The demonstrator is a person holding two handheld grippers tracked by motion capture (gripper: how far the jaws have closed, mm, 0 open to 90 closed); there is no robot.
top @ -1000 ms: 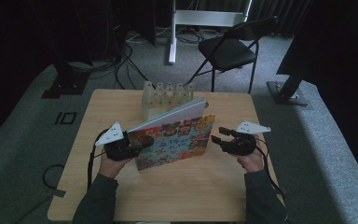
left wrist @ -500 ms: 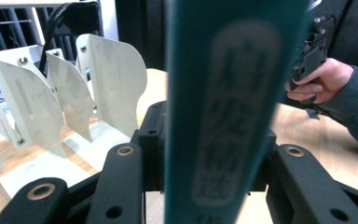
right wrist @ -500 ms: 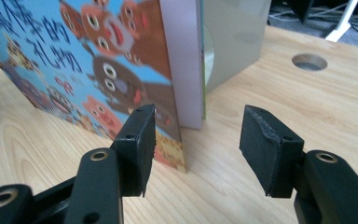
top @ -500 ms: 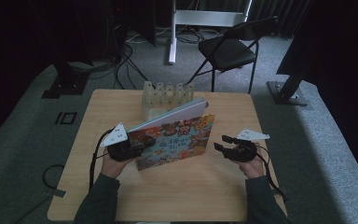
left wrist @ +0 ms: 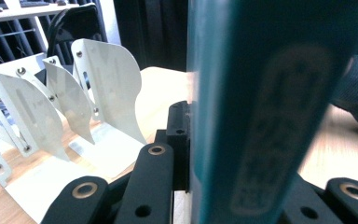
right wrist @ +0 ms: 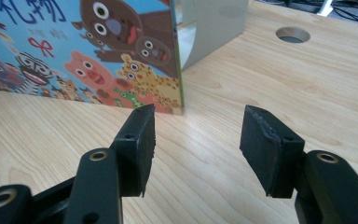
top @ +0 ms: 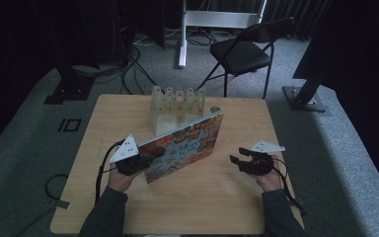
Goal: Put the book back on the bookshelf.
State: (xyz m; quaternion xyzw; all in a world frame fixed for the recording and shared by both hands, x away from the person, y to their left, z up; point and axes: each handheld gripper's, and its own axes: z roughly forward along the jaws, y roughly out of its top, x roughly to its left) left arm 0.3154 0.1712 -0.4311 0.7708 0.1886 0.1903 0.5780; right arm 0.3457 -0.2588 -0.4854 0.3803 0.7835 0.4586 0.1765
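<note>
A picture book (top: 187, 145) with cartoon animals on its cover stands on edge across the middle of the wooden table (top: 128, 113), leaning back. My left gripper (top: 147, 159) is shut on the book's near left end. Its jaws have just been closing, and the teal spine (left wrist: 261, 116) sits between them in the left gripper view. My right gripper (top: 237, 158) hovers low over the table to the right of the book, open with nothing between its pads (right wrist: 140, 140). The book's cover (right wrist: 98, 51) lies a short way ahead of it.
A white rack with several upright dividers (top: 177, 101) stands behind the book; its fins (left wrist: 98, 79) are close beside the left gripper. A round hole (right wrist: 292, 33) is cut in the tabletop at the far right. A folding chair (top: 242, 54) stands beyond the table.
My right gripper has sunk a little toward the tabletop, still open. My left gripper has stayed at the book's left end. The book has not moved.
</note>
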